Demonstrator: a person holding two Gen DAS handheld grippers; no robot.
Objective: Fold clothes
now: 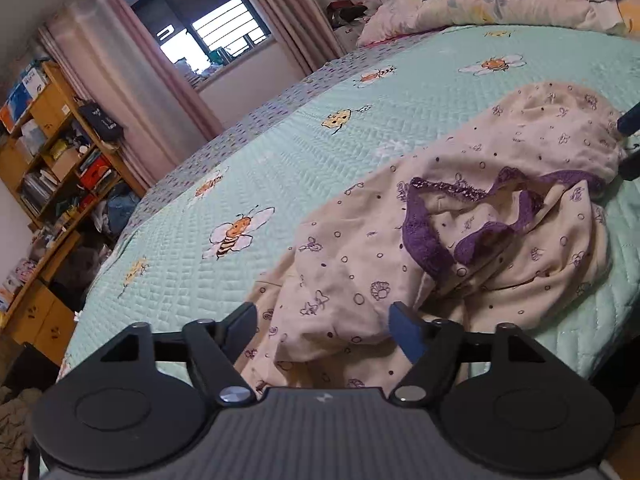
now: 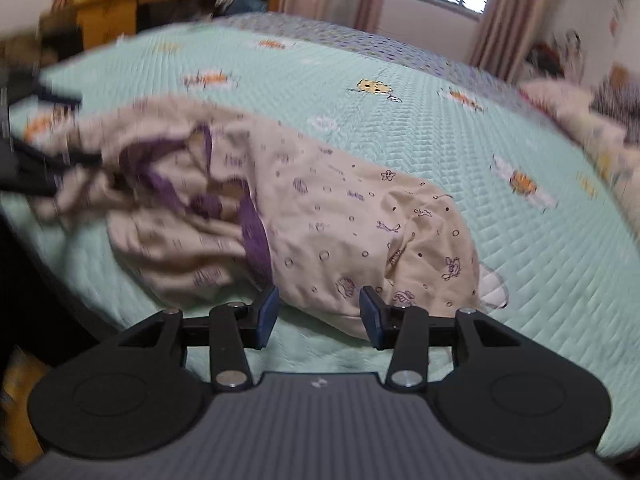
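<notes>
Bee-print bedspread (image 1: 304, 148) bears a crumpled cream garment (image 1: 472, 220), both grippers' fingers spread, no writing legible.

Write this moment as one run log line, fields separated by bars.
left gripper open | right gripper open | cream pyjama top crumpled on bee bedspread, unfolded

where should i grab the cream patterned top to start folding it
Probably the purple neckline trim of the cream top, coming from above: it stands up in raised loops off the bedspread, giving a thick edge, while the rest lies crumpled and flat.
</notes>
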